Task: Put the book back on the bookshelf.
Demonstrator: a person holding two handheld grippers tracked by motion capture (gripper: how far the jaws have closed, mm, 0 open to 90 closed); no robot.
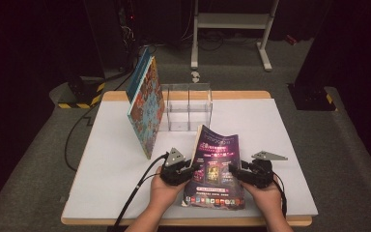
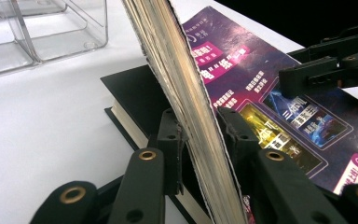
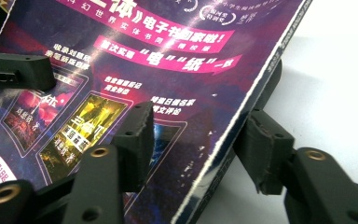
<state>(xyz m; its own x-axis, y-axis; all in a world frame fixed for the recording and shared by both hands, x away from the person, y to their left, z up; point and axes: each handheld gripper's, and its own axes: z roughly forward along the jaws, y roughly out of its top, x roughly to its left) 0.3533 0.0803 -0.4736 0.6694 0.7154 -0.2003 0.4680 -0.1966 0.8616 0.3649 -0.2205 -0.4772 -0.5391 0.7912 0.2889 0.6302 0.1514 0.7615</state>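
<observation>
At the bottom middle of the high view, a purple magazine [image 1: 217,169] lies on the white table [image 1: 290,145], and its far part is lifted up. In the left gripper view, a black book [image 2: 135,100] lies under it.

The left gripper [image 1: 189,170] is at the magazine's left edge. In the left gripper view, its two black jaws squeeze the thick stack of pages [image 2: 191,112] from both sides, so it is holding the magazine. The left hand [image 1: 162,191] comes up from the bottom of the frame and points the gripper to the right.

The right gripper [image 1: 233,171] is at the magazine's right edge. In the right gripper view, one jaw sits over the shiny cover [image 3: 135,65] and the other is out past the edge with a gap, so the jaws stand apart around the edge without pinching it. The right hand [image 1: 265,193] points its gripper to the left, so the two grippers face each other.

Farther up, left of the middle, a colorful book [image 1: 146,104] leans against a clear plastic rack [image 1: 188,108]. The rack's slots look free.

So one book is already leaning by the rack, I think. The magazine is only grabbed on one side. It still has to be lifted, stood up and carried to the rack.
</observation>
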